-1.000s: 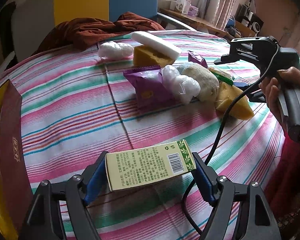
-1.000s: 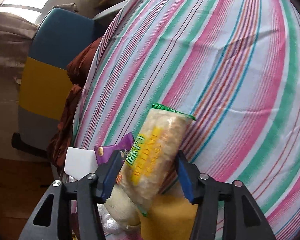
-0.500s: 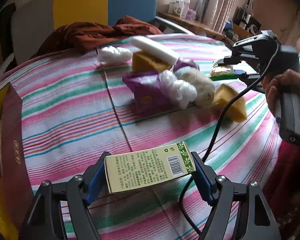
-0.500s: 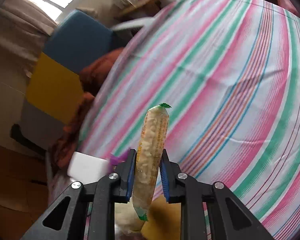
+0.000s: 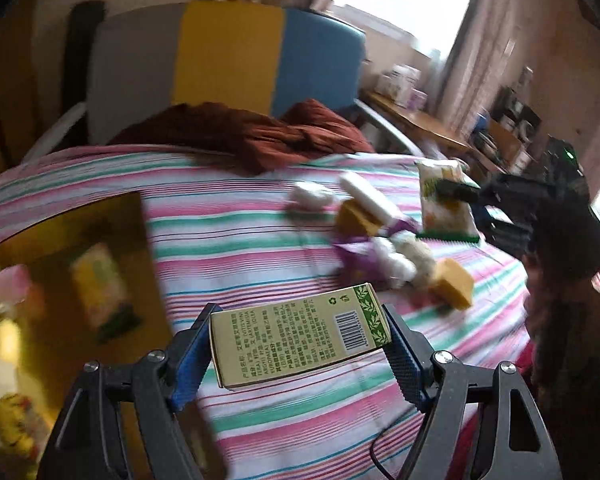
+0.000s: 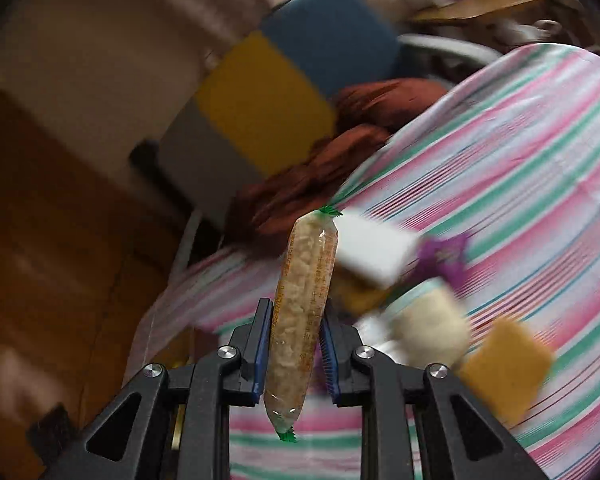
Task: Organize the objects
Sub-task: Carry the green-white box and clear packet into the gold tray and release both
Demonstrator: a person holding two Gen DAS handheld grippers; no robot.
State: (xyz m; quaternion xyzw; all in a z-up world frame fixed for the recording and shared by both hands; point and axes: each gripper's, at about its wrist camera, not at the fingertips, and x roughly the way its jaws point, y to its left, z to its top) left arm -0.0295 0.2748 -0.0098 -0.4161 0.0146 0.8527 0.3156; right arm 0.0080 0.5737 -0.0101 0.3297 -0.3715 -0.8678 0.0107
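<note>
The left tool (image 5: 300,350), black-framed with blue-padded fingers (image 5: 190,364), points forward and downward, its jaws spread wide and clamped on the two ends of a pale green printed cardboard box (image 5: 298,338) held crosswise. The right tool (image 6: 294,340), of the same black and blue build, has its jaws drawn close together, pinching an edge-on clear plastic snack packet with green sealed ends (image 6: 304,300). In the left wrist view the right tool (image 5: 460,196) reaches in from the right, carried by a blurred hand (image 5: 556,304).
</note>
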